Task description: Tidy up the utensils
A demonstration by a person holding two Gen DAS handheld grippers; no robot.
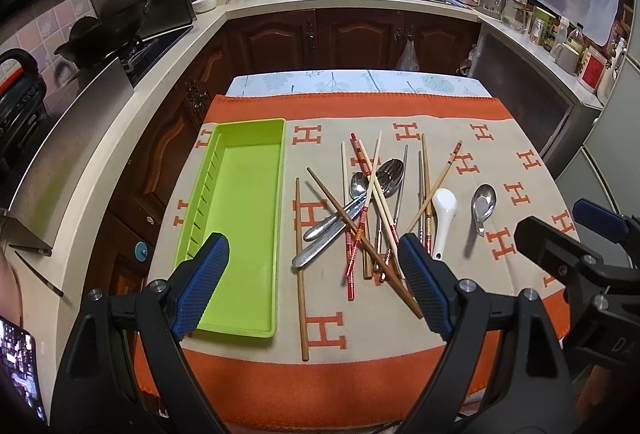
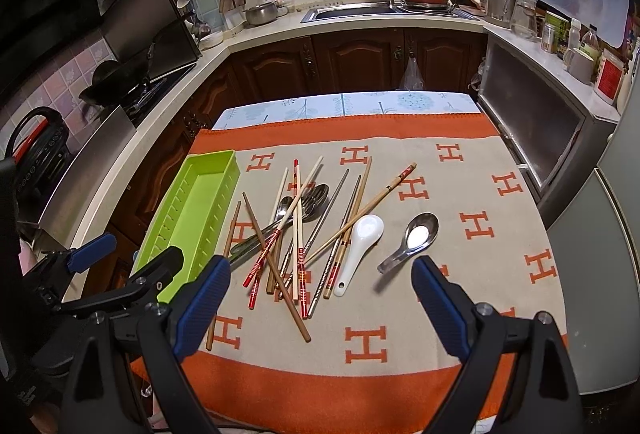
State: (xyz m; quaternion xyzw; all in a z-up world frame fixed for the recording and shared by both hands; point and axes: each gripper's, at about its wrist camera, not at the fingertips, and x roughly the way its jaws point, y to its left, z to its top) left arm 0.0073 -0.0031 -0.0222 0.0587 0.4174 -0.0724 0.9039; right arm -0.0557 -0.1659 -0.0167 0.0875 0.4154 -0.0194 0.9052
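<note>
I hold my left gripper (image 1: 314, 276) and right gripper (image 2: 320, 298) wide apart, gripping nothing — the utensils (image 1: 374, 209) lie tangled beside the empty green tray (image 1: 240, 218), waiting for sorting.

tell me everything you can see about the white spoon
The white spoon looks like glossy ceramic, a short soup spoon with a deep oval bowl and a thick handle with a small hole near its end. It lies bowl-up on the patterned cloth, handle toward the grippers, right of the chopstick pile. One light chopstick seems to meet its left edge. Neither gripper touches it.
</note>
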